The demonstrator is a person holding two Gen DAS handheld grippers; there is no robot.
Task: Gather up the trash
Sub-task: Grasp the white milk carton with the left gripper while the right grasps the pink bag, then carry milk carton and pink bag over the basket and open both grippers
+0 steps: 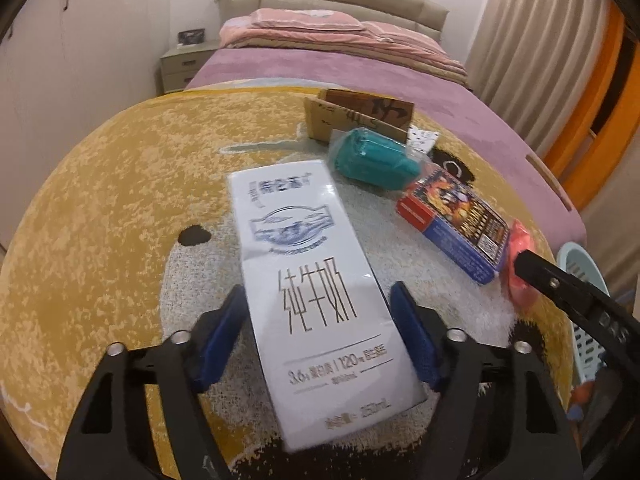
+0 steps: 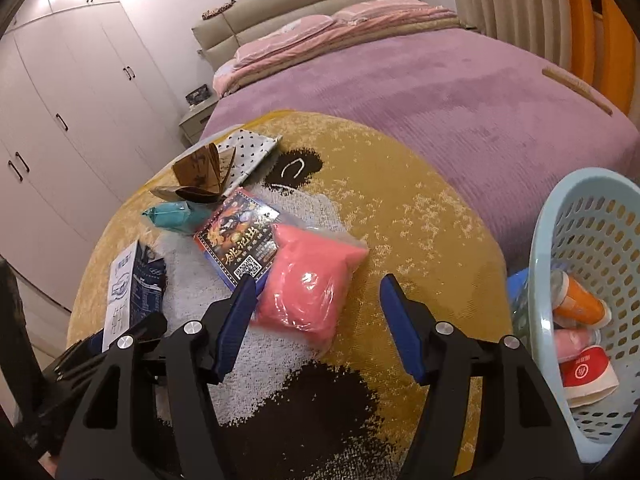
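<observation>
Ahead, the left hand-held gripper (image 1: 316,344) brackets one milk carton (image 1: 308,280) on the round rug (image 1: 100,208), pads (image 1: 222,336) spread; contact unclear. Right hand-held gripper (image 2: 318,322) gapes over one pink bag (image 2: 312,280); one card box (image 2: 240,248), one teal pouch (image 2: 172,216), one basket (image 2: 560,240) nearby.

White milk carton (image 1: 316,304), pink packet (image 2: 312,280)

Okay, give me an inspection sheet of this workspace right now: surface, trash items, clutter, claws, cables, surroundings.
Surface: yellow rug laid over the bed.
Job's things: milk carton, pink bag, teal bag, printed box, cardboard; blue basket already holds some trash.
Clutter: polka-dot cloth.
Claws: left claw straddles the carton, contact unclear; right claw open beside the pink bag.
Cables: nothing seen.
Surroundings: wardrobe, nightstand, curtains.
</observation>
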